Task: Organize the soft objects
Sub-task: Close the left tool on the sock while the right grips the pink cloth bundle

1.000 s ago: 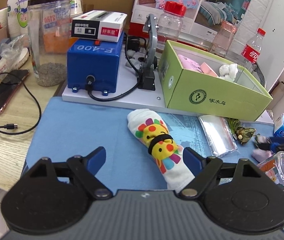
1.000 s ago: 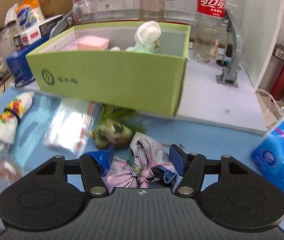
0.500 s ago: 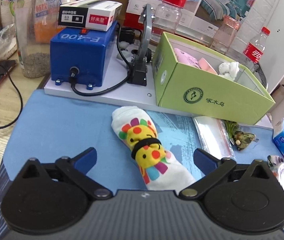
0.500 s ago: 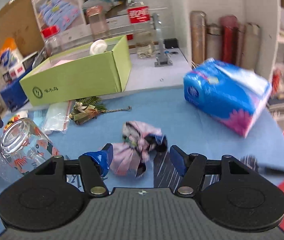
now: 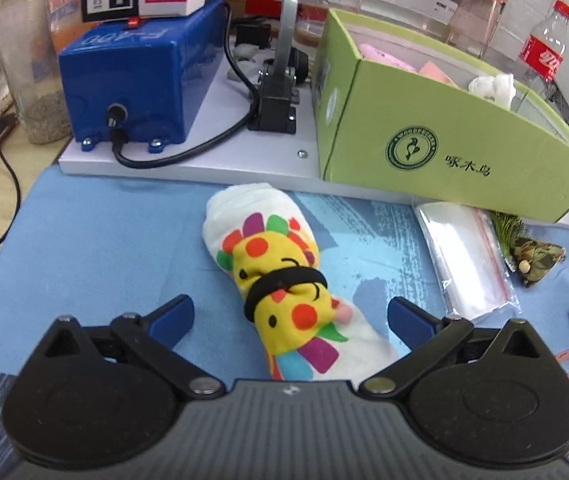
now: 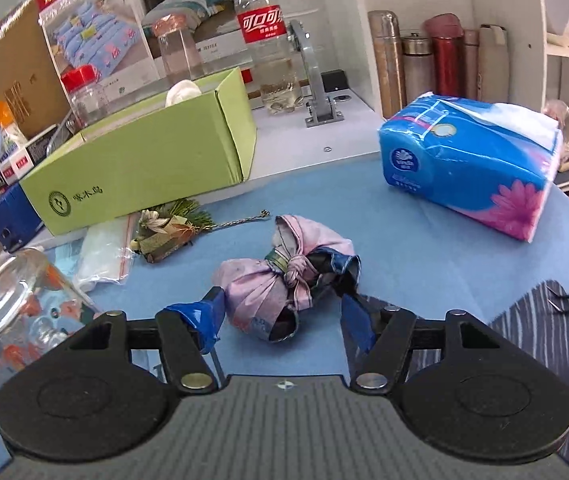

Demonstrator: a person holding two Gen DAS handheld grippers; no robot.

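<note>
A rolled white sock with a colourful yellow figure and a black band [image 5: 280, 276] lies on the blue mat [image 5: 96, 240]. My left gripper [image 5: 290, 314] is open, its fingers on either side of the sock's near end. A knotted pink and blue cloth bundle [image 6: 288, 276] lies on the mat in the right wrist view. My right gripper [image 6: 284, 312] is open around it, the left finger [image 6: 204, 316] touching the cloth. The green open box [image 5: 456, 140] holds pink and white soft items; it also shows in the right wrist view [image 6: 148, 176].
A blue machine [image 5: 136, 80] with a cable stands on a white board left of the box. A clear zip bag [image 5: 460, 260] and a leaf-wrapped dumpling [image 5: 532, 256] lie in front of the box. A glass jar [image 6: 16, 308], a tissue pack [image 6: 472, 168] and bottles stand around.
The left gripper has moved closer to the sock and opened wider around it. The right gripper has pulled back and turned, with the cloth bundle still between its fingers, and opened wider.
</note>
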